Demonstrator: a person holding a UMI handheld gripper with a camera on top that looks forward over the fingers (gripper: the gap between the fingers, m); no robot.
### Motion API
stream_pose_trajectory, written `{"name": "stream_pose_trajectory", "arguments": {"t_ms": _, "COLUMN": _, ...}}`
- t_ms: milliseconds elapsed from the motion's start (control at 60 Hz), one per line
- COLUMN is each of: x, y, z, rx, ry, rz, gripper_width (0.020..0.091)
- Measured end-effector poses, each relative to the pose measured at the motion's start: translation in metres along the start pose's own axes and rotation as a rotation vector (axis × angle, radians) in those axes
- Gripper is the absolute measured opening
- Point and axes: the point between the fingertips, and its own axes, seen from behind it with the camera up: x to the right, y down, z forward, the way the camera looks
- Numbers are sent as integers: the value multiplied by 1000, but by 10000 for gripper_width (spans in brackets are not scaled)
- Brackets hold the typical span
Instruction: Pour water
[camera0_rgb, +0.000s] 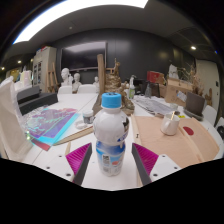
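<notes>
- Between the fingers: water bottle (110, 135), upright, blue cap, blue-pink label; gripper (111, 160) pinching it, both magenta pads (79, 160) against its sides.
- On white table (150, 170), at 2 o'clock: white cup (171, 125).
- At 10 o'clock: coloured sheets (50, 125).

A clear plastic water bottle (110, 135) stands upright on the white table (150, 160), its blue cap (111, 100) still screwed on. A label in pink, blue and white wraps its lower body. It sits between the two fingers of the tongs (112, 160), whose magenta pads (79, 160) flank its base; whether they press on it cannot be told.
</notes>
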Motion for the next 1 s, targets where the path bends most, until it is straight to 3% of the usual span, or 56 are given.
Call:
{"name": "stream_pose_trajectory", "arguments": {"t_ms": 50, "x": -1, "y": 2, "z": 10, "rx": 3, "ry": 8, "rz": 1, "gripper_width": 722}}
{"name": "stream_pose_trajectory", "arguments": {"t_ms": 117, "x": -1, "y": 2, "z": 20, "rx": 12, "ry": 21, "rz": -5, "gripper_width": 521}}
{"name": "stream_pose_trajectory", "arguments": {"t_ms": 300, "x": -1, "y": 1, "z": 22, "rx": 17, "ry": 22, "rz": -25, "gripper_width": 387}}
{"name": "stream_pose_trajectory", "arguments": {"t_ms": 450, "x": -7, "y": -7, "z": 20, "rx": 5, "ry": 4, "rz": -48, "gripper_width": 352}}
{"name": "stream_pose_trajectory", "arguments": {"t_ms": 600, "x": -11, "y": -61, "z": 20, "rx": 58, "ry": -56, "rz": 76, "gripper_width": 351}}
{"name": "stream_pose_trajectory", "arguments": {"t_ms": 817, "x": 31, "y": -161, "z": 43, "rx": 125, "ry": -178, "rz": 548, "gripper_width": 349}}
{"name": "stream_pose_trajectory", "arguments": {"t_ms": 1000, "x": 78, "y": -193, "z": 84, "rx": 100, "ry": -304, "rz": 1074, "gripper_width": 348}}
